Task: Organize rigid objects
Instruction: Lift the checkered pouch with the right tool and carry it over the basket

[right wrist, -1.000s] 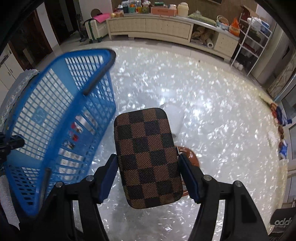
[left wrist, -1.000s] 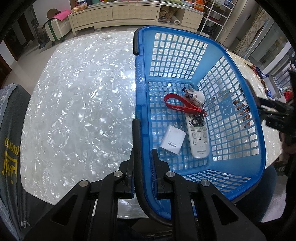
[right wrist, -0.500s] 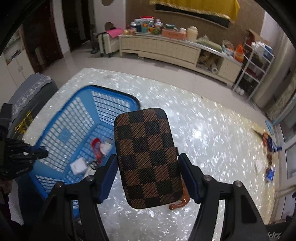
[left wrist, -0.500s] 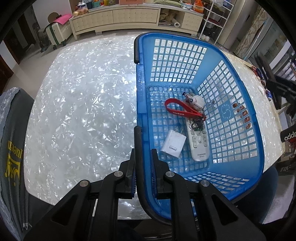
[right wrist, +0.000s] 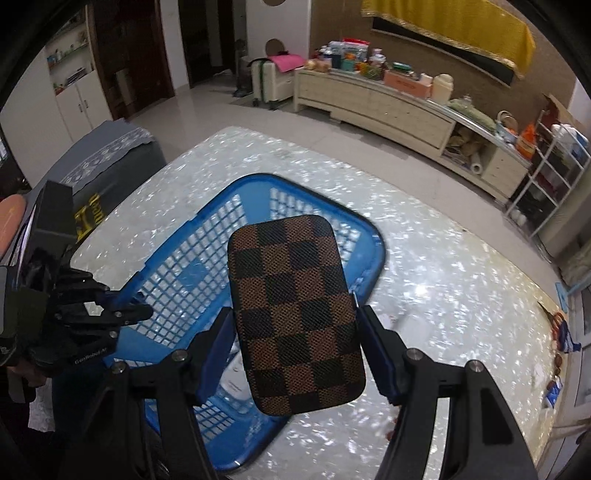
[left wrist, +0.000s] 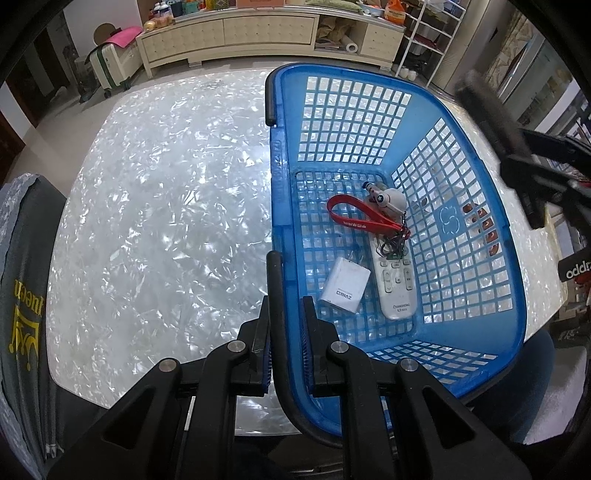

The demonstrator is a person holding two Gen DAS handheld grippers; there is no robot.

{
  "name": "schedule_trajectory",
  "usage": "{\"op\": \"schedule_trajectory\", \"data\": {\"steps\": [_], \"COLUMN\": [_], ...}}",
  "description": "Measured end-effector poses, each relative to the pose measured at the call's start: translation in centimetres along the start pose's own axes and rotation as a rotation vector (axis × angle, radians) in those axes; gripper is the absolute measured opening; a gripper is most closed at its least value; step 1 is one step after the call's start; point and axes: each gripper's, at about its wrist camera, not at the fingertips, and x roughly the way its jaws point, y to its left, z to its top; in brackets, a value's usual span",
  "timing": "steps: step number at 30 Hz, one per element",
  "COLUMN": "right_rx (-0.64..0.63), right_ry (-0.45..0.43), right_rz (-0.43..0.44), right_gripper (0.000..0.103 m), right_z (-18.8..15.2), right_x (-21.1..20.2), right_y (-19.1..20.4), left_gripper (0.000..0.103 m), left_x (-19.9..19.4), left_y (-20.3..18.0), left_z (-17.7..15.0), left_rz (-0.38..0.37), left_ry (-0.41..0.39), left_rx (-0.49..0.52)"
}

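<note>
A shimmering mother-of-pearl table (left wrist: pixel 155 206) fills the scene, with a long cream sideboard (left wrist: pixel 236 33) seen beyond its far edge. Toward the table's right side, the blue basket (left wrist: pixel 458 373) is parked, its near corner overhanging the near edge. The left gripper (left wrist: pixel 284 325) is clamped tight on the basket's black handle (left wrist: pixel 275 295) at the near left rim, jaws almost fully closed. Inside, a white charger box (left wrist: pixel 345 286), a white remote (left wrist: pixel 395 284), a red lanyard (left wrist: pixel 354 219) and a small white figure (left wrist: pixel 388 197) are gathered near the middle of the floor.

Further right, the checkered case (right wrist: pixel 295 310) is pinched by its long sides in the right gripper (right wrist: pixel 295 343), jaws held wide around it, and is carried above the basket's right rim. The grip is taken only at the lower half, so the case could be tipped out if the wrist is rolled sharply. If it is released too early, the rim could be struck and the case bounced onto the table; if the handle hold is slackened, the overhanging basket could be knocked off the edge.
</note>
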Motion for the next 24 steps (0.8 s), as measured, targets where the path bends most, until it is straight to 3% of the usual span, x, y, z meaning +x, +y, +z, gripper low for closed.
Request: {"op": "schedule_trajectory", "data": {"steps": [24], "right_rx": [-0.092], "right_ry": [0.093], "right_rz": [0.067], "right_gripper": [0.064], "right_z": [-0.8], "right_x": [6.1], "right_y": [2.5], "left_gripper": [0.014], "left_x": [0.2], "left_y": [0.0], "left_z": [0.0], "left_rz": [0.005], "left_ry": [0.001], "left_rx": [-0.002]}}
